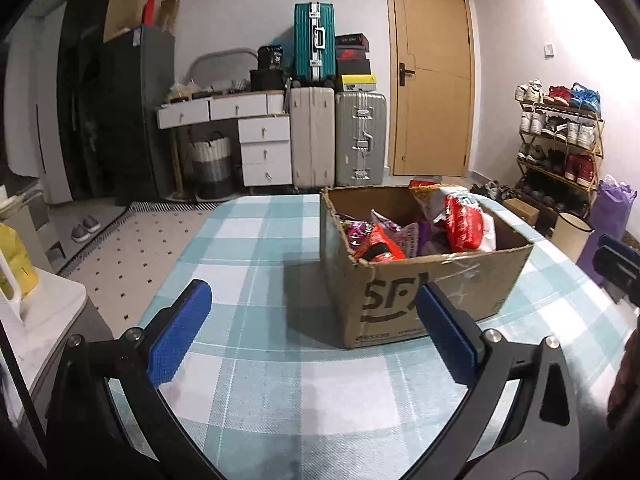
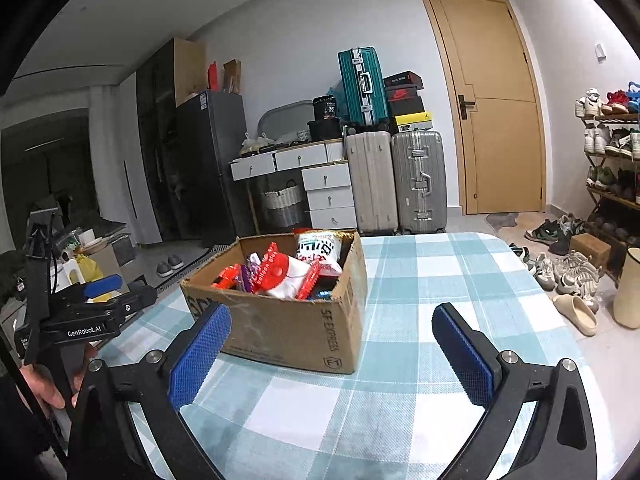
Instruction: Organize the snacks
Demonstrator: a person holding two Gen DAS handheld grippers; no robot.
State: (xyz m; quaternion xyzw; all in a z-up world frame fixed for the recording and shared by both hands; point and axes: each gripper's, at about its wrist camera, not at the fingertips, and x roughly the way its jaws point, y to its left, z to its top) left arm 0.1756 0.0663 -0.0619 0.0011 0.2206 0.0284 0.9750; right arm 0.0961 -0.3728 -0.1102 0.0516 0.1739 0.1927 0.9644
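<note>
The left tongs (image 1: pixel 314 316) stand wide apart with nothing between them, held low over the table (image 1: pixel 260 392). The right tongs (image 2: pixel 332 336) are likewise spread and empty. Each pair points at one cardboard box (image 2: pixel 288 328), which I take as the landmark.

From the left tongs the box lies ahead and a little to the right, one of its corners turned toward them, and the right blue pad overlaps its printed front wall in that view. From the right tongs the box lies ahead and to the left, near the left pad. Neither pair touches it. The left looks slightly nearer, though the fisheye makes that hard to judge. The box runs longer from its near wall to its far wall than across.

All the snacks (image 2: pixel 294 272) in view lie inside the box, heaped and leaning on one another: a large red-and-white bag (image 1: pixel 468 224), an upright white one with black print (image 2: pixel 318 250) against the far wall, smaller red and purple packs beside them. About six or seven show; an exact count is hidden by the pile. No packet lies on the cloth around the box.

That fits either snacks gathered in, or a box waiting to be sorted out.
</note>
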